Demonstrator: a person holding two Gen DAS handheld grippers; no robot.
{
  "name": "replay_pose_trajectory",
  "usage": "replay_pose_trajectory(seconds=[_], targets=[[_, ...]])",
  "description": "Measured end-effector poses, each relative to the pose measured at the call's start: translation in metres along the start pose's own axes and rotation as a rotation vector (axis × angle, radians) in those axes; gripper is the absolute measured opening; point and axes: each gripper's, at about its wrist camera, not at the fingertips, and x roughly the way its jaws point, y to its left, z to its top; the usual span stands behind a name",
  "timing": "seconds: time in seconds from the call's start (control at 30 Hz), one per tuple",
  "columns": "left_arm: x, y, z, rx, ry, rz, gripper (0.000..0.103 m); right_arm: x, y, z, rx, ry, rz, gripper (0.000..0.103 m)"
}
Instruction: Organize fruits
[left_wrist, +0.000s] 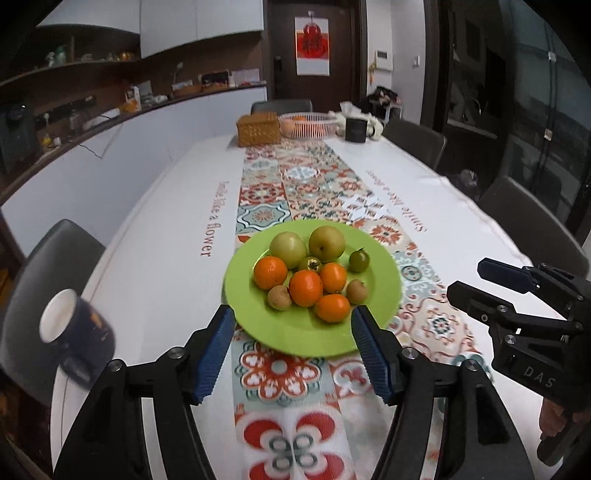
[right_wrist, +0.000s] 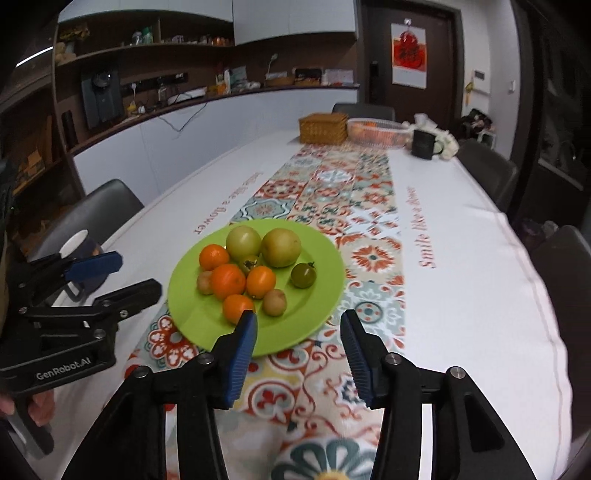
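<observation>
— Above the near end of the table (left_wrist: 155, 258), how are the two grippers held?

— Both hover level, pointing down the patterned runner (left_wrist: 310, 184) toward the green plate (left_wrist: 325, 332). The left gripper (left_wrist: 293, 325) has its jaws spread wide and holds nothing; its blue pads frame the plate's near rim. The right gripper (right_wrist: 298, 332) is likewise released and empty, with its left pad overlapping the plate's near edge in the right wrist view.

— And the fruit?

— All on the plate, clustered together: four oranges (left_wrist: 305, 288), two large pale green fruits (left_wrist: 326, 238) at the back, a small dark green tomato (left_wrist: 358, 260) set slightly apart on the right, and two small brownish fruits (left_wrist: 279, 297). Another small green one sits half hidden in the middle of the pile.

— Anything hard to read?

— A dark mug (left_wrist: 75, 325) at the left edge is blurred. At the far end stand a wicker box (left_wrist: 257, 129), a pale basket (left_wrist: 308, 123) with orange contents I cannot identify, and another dark mug (left_wrist: 355, 130). Only fingertips of the person's hands show, at the frame edges.
</observation>
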Motion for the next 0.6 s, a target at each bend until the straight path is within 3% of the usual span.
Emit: replay_pose_trajectory(seconds=[0.2,0.37,0.6], targets=[[-0.055,-0.009,-0.020,0.004,-0.061,0.022,0.076,-0.053,0.006,-0.014,0.020,-0.056,-0.015,0.060],[-0.093,-0.013,-0.038,-0.003,-0.112,0.054,0.085,-0.093,0.013,-0.032,0.036,-0.105,-0.056,0.080],[-0.125,-0.019,-0.064,-0.003,-0.141,0.075,0.092,-0.131,0.020,-0.057,0.053,-0.135,-0.084,0.087]])
